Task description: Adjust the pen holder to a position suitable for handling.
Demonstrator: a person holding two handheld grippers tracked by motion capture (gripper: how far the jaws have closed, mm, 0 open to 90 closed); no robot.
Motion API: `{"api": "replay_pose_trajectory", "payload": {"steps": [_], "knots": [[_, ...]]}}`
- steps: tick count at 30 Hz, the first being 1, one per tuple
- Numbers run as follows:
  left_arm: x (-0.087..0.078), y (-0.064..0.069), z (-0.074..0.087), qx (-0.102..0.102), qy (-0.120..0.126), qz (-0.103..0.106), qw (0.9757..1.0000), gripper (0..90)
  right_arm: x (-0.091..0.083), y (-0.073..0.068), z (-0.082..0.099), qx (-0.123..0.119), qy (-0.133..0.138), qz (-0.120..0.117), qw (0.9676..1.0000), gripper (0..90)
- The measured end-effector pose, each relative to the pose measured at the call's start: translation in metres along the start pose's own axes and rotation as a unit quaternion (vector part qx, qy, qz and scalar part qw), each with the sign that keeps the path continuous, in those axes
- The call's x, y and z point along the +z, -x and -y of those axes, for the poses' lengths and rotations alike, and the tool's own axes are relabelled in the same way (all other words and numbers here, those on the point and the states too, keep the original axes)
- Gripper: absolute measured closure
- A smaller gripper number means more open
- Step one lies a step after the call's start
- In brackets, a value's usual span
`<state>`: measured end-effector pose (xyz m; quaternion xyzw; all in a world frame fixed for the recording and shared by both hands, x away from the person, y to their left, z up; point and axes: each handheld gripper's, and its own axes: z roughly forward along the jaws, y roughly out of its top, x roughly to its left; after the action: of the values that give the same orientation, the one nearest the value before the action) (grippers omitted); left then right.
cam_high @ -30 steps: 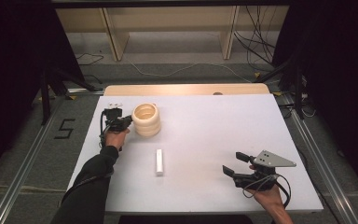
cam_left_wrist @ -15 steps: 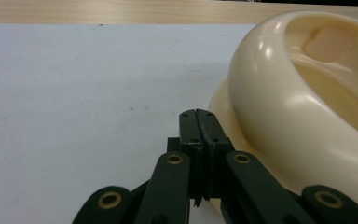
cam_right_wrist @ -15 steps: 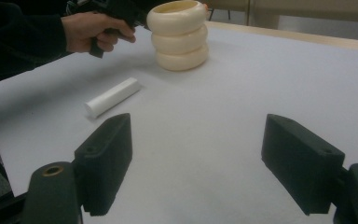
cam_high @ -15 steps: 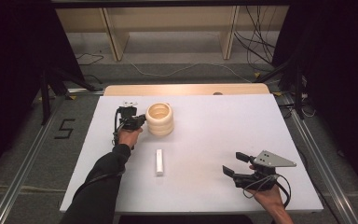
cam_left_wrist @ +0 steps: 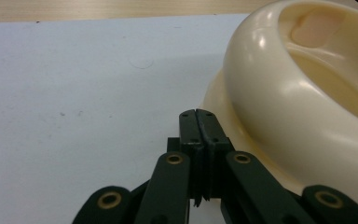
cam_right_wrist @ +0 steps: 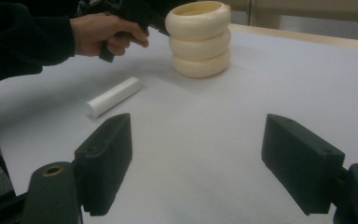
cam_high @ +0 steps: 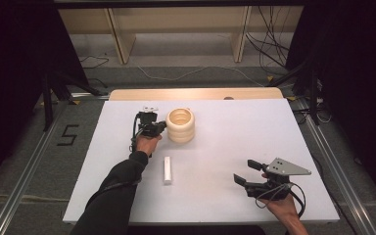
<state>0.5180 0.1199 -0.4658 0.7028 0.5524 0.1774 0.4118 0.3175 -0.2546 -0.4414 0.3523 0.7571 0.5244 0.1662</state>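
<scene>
— Three stacked rings made up the cream ring stack [cam_high: 180,125], and it stood upright on the white bench [cam_high: 225,147], toward the far edge and a little left of the middle. Which way did it lie from the left tool [cam_high: 152,128]?

— Straight to that tool's right, toward the bench's right edge. The left tool's jaws were clenched tight on nothing, and their closed tip sat against the stack's left flank, low down by the bottom ring. In the left gripper view the closed left tool [cam_left_wrist: 198,122] lay just beside the cream wall [cam_left_wrist: 279,93], touching or near enough that I could not tell.

— So a push, not a grasp?

— That was my reading. With the jaws shut and side-on, the stack would slide toward the right edge rather than lift. It was tall for its footprint, so contact higher up might have tipped it.

— And the other hand?

— The right tool [cam_high: 247,171] hung near the near right corner, well apart from the stack, its jaws released and empty. The left was plainly the nearer.

— Anything between them?

— A white bar [cam_high: 167,170] lay flat near the bench's middle, its long axis running from near edge to far edge, clear of the stack's path.
</scene>
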Motion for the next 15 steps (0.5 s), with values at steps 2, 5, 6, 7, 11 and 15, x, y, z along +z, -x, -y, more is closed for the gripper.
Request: {"api": "replay_pose_trajectory", "payload": {"steps": [2, 5, 6, 7, 11, 15], "knots": [[0.001, 0.004, 0.0, 0.002, -0.002, 0.002, 1.0, 89.3, 0.0, 0.0, 0.0, 0.001, 0.0, 0.0, 1.0, 25.1], [0.003, 0.01, -0.001, 0.002, -0.004, 0.006, 1.0, 89.3, -0.001, 0.001, 0.0, 0.002, 0.002, 0.001, 1.0, 25.1], [0.003, 0.012, -0.001, 0.001, -0.006, 0.008, 0.9999, 89.3, -0.001, 0.001, 0.0, 0.002, 0.002, 0.001, 1.0, 25.1], [0.004, 0.013, -0.001, 0.001, -0.007, 0.009, 0.9999, 89.4, -0.001, 0.001, 0.0, 0.002, 0.002, 0.001, 1.0, 25.1], [0.005, 0.02, -0.002, -0.004, -0.014, 0.016, 0.9998, 89.3, -0.001, 0.0, 0.0, 0.001, 0.002, 0.0, 1.0, 25.2], [0.008, 0.026, -0.002, -0.007, -0.019, 0.019, 0.9996, 89.3, -0.001, 0.001, 0.0, 0.002, 0.001, 0.0, 1.0, 25.2]]}}
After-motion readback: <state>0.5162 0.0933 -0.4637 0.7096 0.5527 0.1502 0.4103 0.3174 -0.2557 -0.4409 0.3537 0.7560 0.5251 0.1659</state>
